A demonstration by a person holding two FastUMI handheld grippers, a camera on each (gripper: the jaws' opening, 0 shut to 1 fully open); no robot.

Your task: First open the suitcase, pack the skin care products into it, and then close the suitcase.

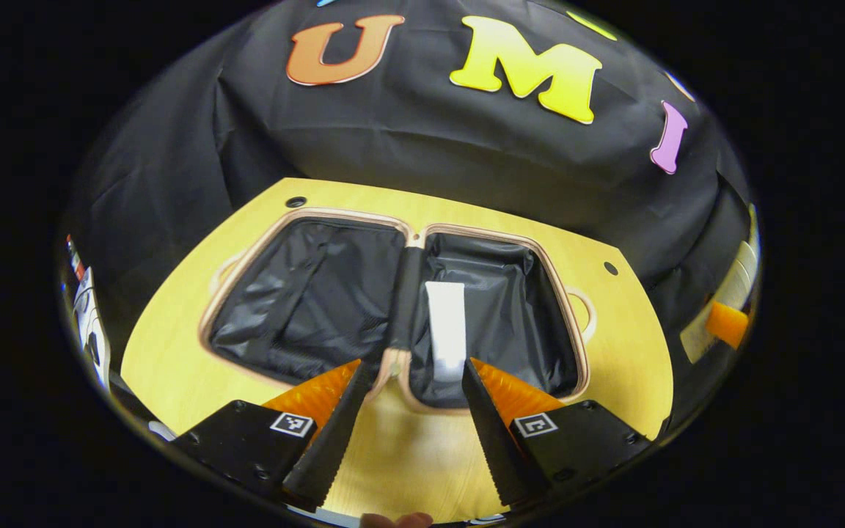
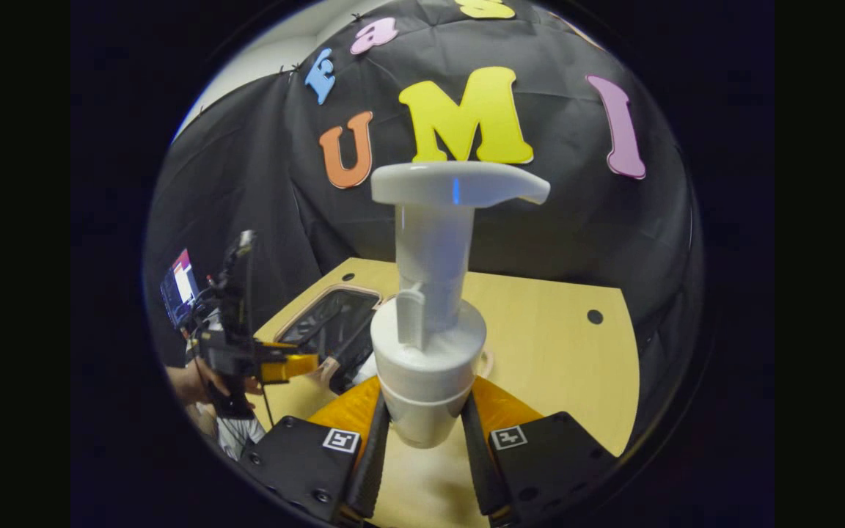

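The suitcase [image 1: 305,301] lies open flat on the wooden table [image 1: 173,352], both halves lined in black, rim pinkish. A white tube [image 1: 446,330] lies in its right half. My left gripper [image 1: 411,381] hangs open just in front of the suitcase's near edge, with nothing between its fingers. In the right gripper view, my right gripper [image 2: 422,418] is shut on a white pump bottle [image 2: 430,345], held upright above the table with its pump head on top. Farther left in that view are the open suitcase [image 2: 327,319] and the left gripper [image 2: 246,352] with the hand holding it.
The black cloth wall stands behind the table. Two dark holes [image 1: 295,202] [image 1: 610,268] mark the table's far corners. An orange and white object [image 1: 727,323] shows at the right edge of the left gripper view. A lit screen [image 2: 180,286] stands far left.
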